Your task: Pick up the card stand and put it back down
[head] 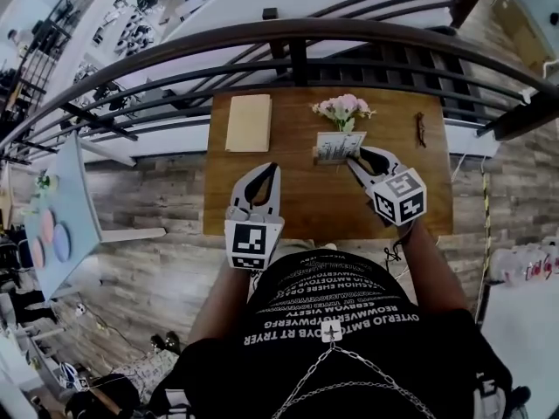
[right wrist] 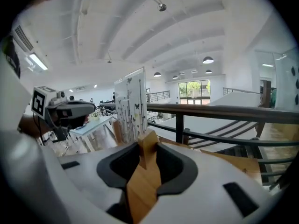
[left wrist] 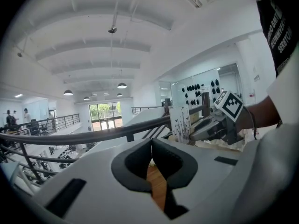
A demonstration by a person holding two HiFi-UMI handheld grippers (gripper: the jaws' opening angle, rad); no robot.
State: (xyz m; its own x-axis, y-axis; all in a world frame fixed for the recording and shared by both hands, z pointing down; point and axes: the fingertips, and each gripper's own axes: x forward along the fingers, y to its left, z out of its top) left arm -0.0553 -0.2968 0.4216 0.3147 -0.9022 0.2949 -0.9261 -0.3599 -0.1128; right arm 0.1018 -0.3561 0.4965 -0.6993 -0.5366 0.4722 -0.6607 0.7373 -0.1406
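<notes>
The card stand (head: 339, 147) is a small wooden block holding a white printed card upright. My right gripper (head: 354, 158) is shut on the wooden block (right wrist: 142, 171), which fills the gap between its jaws, and the card (right wrist: 131, 106) rises just beyond them. The stand hangs above the back middle of the brown table (head: 306, 208). My left gripper (head: 269, 169) hovers over the table's front left with its tips together and nothing in them. From the left gripper view (left wrist: 152, 143) the card (left wrist: 180, 122) and the right gripper (left wrist: 205, 127) show to the right.
A tan notebook (head: 249, 122) lies at the table's back left. Pink flowers (head: 343, 107) stand right behind the card stand, and a small dark object (head: 420, 129) lies at the back right. A dark railing (head: 288, 37) runs behind the table, over a drop.
</notes>
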